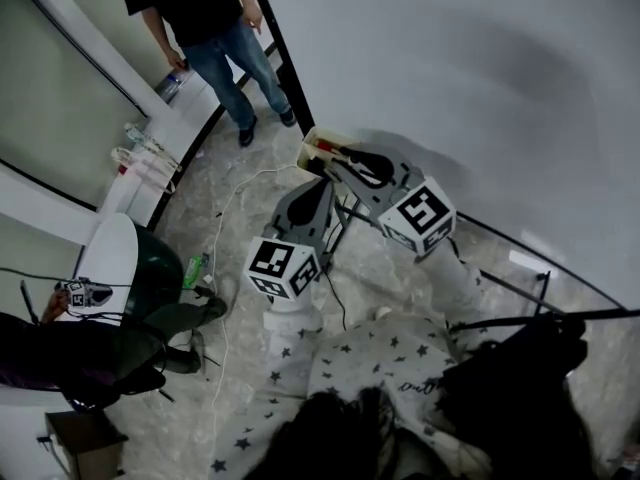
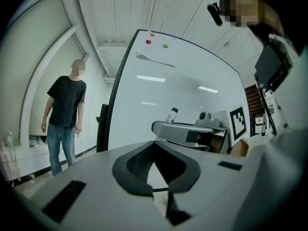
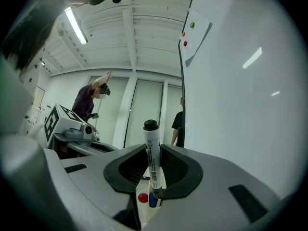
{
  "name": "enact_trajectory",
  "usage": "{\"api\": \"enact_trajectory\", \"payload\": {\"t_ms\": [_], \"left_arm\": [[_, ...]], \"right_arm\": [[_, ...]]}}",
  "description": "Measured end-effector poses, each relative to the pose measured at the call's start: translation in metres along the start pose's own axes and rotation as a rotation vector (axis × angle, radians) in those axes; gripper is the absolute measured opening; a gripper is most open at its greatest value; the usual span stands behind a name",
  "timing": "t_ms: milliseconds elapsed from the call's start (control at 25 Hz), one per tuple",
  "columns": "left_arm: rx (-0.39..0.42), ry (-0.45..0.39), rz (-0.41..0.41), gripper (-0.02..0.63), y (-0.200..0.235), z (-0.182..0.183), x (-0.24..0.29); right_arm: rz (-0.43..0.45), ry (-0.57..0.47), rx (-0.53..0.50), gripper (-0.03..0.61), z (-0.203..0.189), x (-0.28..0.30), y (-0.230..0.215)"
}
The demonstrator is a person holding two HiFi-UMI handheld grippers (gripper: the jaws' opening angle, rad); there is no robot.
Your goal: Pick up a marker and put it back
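My right gripper [image 3: 153, 174] is shut on a white marker [image 3: 152, 153] with a black cap, which stands upright between the pads. Just below its lower end is a pale marker holder [image 3: 144, 213] with a red marker [image 3: 142, 198] and a blue marker [image 3: 152, 200] in it. In the head view the right gripper [image 1: 340, 154] reaches to this holder [image 1: 314, 145] at the whiteboard's [image 1: 450, 68] lower left edge. My left gripper [image 1: 322, 183] hangs just below and left of it, shut and empty. From the left gripper view [image 2: 154, 186], the right gripper [image 2: 166, 127] shows with the marker [image 2: 172, 114] sticking up.
A person in a black shirt and jeans [image 1: 210, 28] stands on the floor beyond the whiteboard's edge. Another person [image 1: 60, 358] is at the lower left near a white desk [image 1: 110, 253]. A white cable [image 1: 225, 268] lies on the floor. Black stand legs [image 1: 520, 293] run under the board.
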State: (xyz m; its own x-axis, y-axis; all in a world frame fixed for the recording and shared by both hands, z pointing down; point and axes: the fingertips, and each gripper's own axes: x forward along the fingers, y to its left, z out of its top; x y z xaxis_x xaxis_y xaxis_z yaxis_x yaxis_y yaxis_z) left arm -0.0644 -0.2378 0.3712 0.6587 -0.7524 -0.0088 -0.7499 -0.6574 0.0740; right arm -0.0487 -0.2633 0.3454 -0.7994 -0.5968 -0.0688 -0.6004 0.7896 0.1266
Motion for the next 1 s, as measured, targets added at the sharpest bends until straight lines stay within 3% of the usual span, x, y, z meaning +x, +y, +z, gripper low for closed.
{"api": "enact_trajectory", "payload": {"t_ms": [440,1000], "left_arm": [[0.038,-0.048,-0.009,0.0,-0.02,0.036,-0.011],[0.04,-0.059,0.003,0.0,-0.018,0.038,-0.014]], "right_arm": [[0.029,-0.059,0.032,0.078,0.031,-0.031,0.001],[0.055,-0.065,0.025,0.078,0.035,-0.03,0.006]]}}
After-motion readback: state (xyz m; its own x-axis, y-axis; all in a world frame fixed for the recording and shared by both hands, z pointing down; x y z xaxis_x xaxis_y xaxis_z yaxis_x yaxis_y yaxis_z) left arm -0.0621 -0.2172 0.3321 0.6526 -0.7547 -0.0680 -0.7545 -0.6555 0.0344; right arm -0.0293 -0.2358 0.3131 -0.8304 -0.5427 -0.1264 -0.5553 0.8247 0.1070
